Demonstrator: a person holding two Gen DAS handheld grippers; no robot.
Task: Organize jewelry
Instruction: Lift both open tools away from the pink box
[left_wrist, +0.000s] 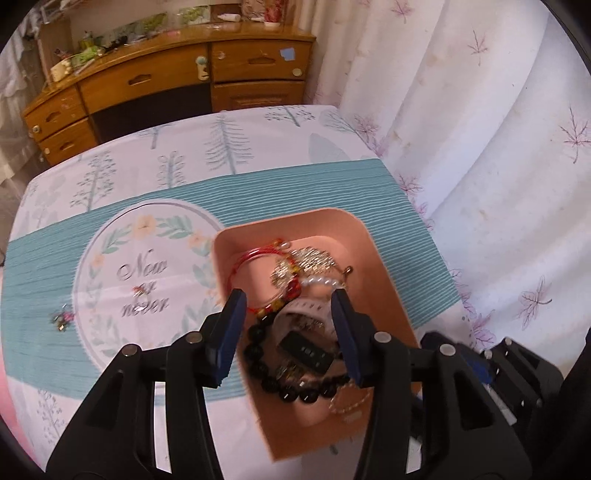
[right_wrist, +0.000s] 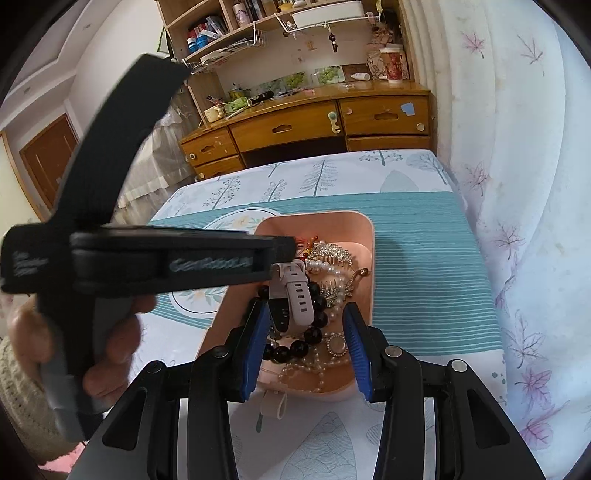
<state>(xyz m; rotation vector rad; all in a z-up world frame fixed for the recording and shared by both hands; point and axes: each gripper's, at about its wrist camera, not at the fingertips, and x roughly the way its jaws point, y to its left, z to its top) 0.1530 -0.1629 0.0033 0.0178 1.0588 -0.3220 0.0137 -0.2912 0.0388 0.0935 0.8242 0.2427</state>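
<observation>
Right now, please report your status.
Both jaws open, holding nothing, over the pink tray. Watch and bead bracelet inside. Two small pieces left on tablecloth.

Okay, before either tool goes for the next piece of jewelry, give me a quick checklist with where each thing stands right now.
1. Left tool open and empty: ok.
2. Right tool open and empty: ok.
3. Pink tray sits flat on the tablecloth: ok.
4. All jewelry in the tray: not ok; a small charm and a ring lie loose on the cloth.
5. Watch free of the black bead bracelet: cannot tell; they overlap.
6. Clear path to the loose pieces: ok.
</observation>
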